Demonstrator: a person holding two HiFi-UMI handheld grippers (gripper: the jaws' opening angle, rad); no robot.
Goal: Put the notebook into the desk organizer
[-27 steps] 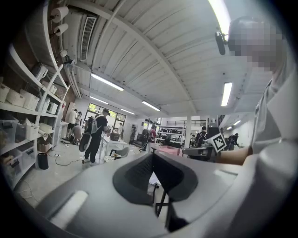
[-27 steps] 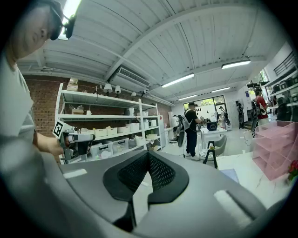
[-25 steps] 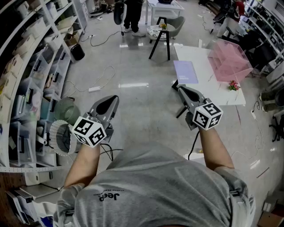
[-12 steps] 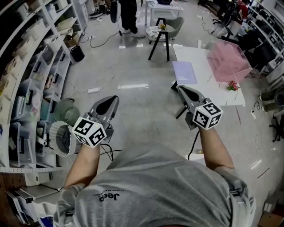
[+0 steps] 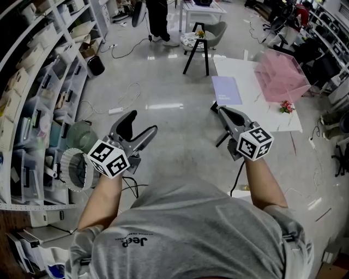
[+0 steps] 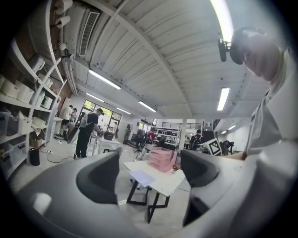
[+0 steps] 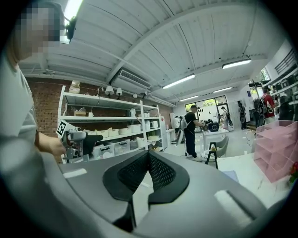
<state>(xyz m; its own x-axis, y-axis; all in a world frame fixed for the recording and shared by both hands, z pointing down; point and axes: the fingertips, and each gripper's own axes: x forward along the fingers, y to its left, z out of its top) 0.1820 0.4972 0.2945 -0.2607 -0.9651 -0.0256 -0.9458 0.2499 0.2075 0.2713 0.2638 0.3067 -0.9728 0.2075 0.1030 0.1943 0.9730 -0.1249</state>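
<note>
A lavender notebook (image 5: 227,89) lies flat on the near-left part of a white table (image 5: 248,109). A pink desk organizer (image 5: 281,73) stands on the same table further right. My left gripper (image 5: 140,123) hangs in the air over the floor, well left of the table; its jaws are opening with nothing between them. Between its jaws the left gripper view frames the notebook (image 6: 142,177) and the organizer (image 6: 161,160) far off. My right gripper (image 5: 219,109) is shut and empty, its tips just short of the table's near corner.
Shelves with boxes (image 5: 38,82) run along the left. A round fan (image 5: 76,169) and cables lie on the floor near them. A black-legged stool (image 5: 196,41) and a standing person (image 5: 158,16) are at the back. A small flower pot (image 5: 286,104) sits on the table.
The left gripper's jaws have gone from shut to spread apart. Both hands keep their places. The person at the back has shifted slightly.
</note>
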